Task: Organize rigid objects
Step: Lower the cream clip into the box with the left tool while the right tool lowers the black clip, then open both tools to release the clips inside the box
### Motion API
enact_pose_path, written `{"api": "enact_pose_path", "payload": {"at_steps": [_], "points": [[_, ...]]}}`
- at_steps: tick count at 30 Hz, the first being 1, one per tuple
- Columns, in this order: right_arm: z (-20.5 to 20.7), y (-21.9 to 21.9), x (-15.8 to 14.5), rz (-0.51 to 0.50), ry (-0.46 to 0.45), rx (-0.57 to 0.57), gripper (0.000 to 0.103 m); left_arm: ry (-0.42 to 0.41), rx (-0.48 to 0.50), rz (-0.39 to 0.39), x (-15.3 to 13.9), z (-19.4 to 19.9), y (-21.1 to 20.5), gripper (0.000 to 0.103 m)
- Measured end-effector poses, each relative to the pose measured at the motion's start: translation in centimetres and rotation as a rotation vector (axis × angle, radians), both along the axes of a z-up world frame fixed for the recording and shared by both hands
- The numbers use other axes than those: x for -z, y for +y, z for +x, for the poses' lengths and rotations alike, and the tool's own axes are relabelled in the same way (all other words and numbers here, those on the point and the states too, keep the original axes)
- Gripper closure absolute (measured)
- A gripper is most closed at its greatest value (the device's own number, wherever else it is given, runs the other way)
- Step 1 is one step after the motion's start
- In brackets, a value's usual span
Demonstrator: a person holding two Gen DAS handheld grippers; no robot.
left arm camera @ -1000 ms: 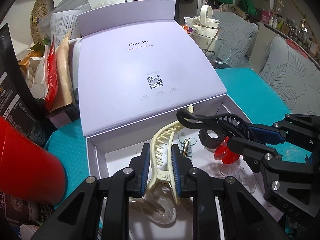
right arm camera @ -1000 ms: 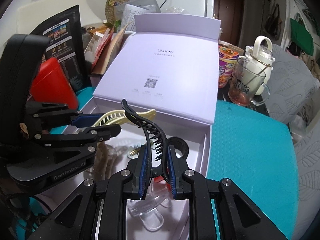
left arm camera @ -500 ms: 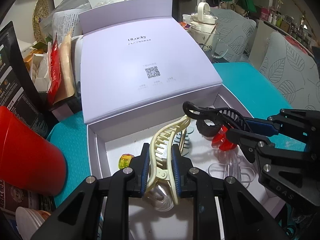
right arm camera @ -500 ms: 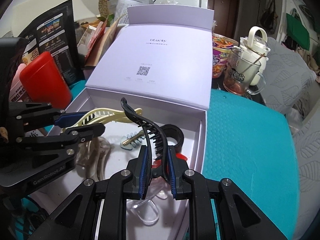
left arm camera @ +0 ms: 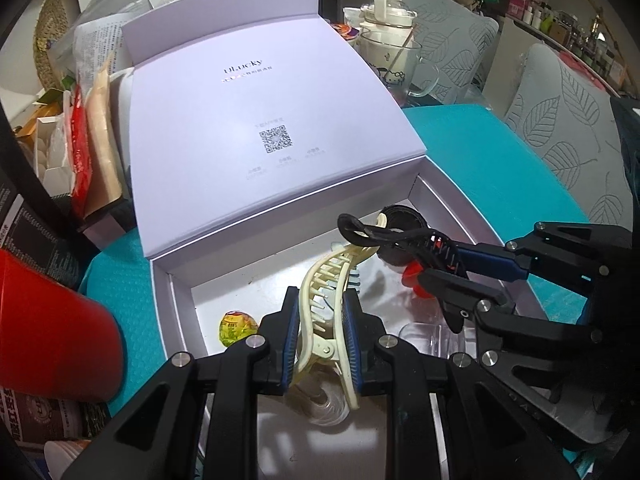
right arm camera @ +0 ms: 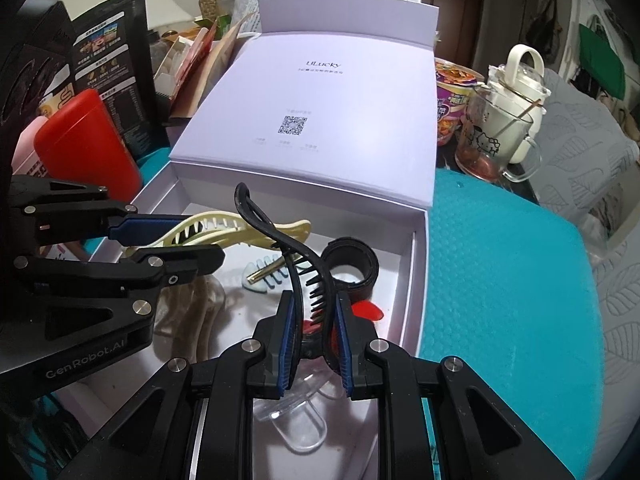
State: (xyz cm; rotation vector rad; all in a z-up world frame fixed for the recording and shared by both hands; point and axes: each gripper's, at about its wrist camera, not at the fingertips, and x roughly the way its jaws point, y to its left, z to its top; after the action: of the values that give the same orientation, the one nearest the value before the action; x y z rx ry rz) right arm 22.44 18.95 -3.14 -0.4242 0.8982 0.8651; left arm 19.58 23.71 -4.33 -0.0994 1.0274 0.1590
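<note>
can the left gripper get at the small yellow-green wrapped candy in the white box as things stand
Probably not yet. The left gripper is shut on the cream plastic claw hair clip, so its jaws are full. The yellow-green wrapped candy lies uncovered on the white box floor just beside that gripper; the path looks free once the clip is released.

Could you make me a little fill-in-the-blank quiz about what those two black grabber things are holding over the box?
1. The left gripper has its jaws shut on a hair claw that is ____ in colour.
2. The right gripper is shut on a hair claw coloured ____.
3. Both claws hang over an open box whose lid bears a square ____ code.
4. Left of the box stands a cup coloured ____.

Missing words: cream; black; QR; red
</note>
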Motion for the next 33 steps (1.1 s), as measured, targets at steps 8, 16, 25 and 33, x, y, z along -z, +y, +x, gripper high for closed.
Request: {"api": "enact_pose_path", "payload": {"at_steps": [8,16,25,33], "points": [[-0.2,0.0,0.0,-0.008,-0.001,0.003,0.083,-0.016,-0.007,-0.016,0.1,-0.2,-0.1,0.082],[-0.4,-0.5,-0.4,-0.009,-0.018,0.019,0.071,-0.007,-0.013,-0.009,0.0,-0.7,-0.4,0.082],[-0.4,-1.4,-0.9,-0.007,-0.031,0.035,0.063,-0.012,-0.041,0.027,-0.1,-0.8,-0.6,0.051],[-0.4,-1.9,-1.3,-0.004,-0.038,0.044,0.062,-0.014,-0.075,0.036,-0.4,-1.3,-0.3,0.041]]}}
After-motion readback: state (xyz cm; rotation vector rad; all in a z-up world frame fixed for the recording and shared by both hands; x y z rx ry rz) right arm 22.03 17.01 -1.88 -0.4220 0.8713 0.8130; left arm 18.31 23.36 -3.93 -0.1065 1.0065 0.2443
